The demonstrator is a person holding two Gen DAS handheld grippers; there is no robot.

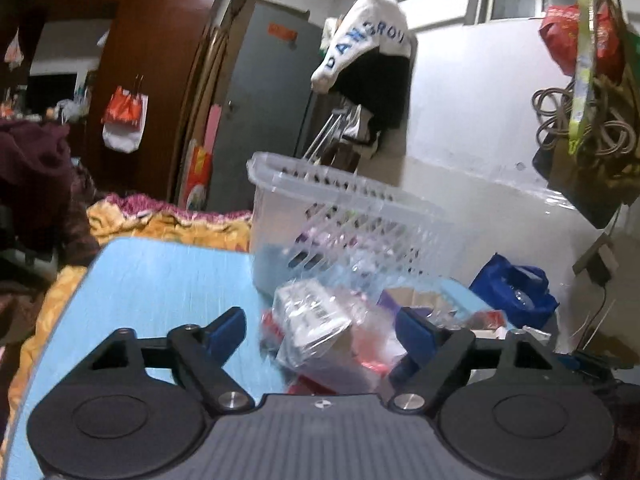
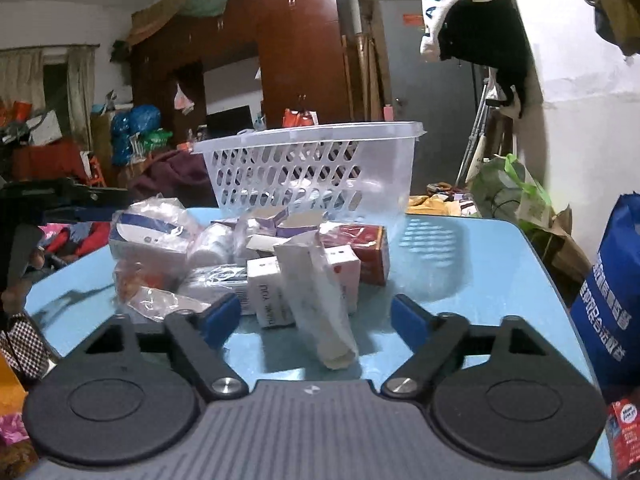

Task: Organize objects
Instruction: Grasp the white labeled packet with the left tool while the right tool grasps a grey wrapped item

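Left gripper (image 1: 320,330): fingers spread, wrapped box (image 1: 310,320) between them, not pinched.
Right gripper (image 2: 316,316): fingers spread, empty, just before the white packet (image 2: 320,300).
Pile: small boxes on the blue table (image 2: 460,280), in front of the clear basket (image 2: 312,168).
Method: we centre one item, close squarely, then lift clear of neighbours.

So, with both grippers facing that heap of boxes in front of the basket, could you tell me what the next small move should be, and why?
Probably ease the right gripper forward and close on the white sachet leaning between its open jaws. It is the nearest piece of the pile and nothing is held yet. The basket stands just behind on the blue table. The left gripper is open too.
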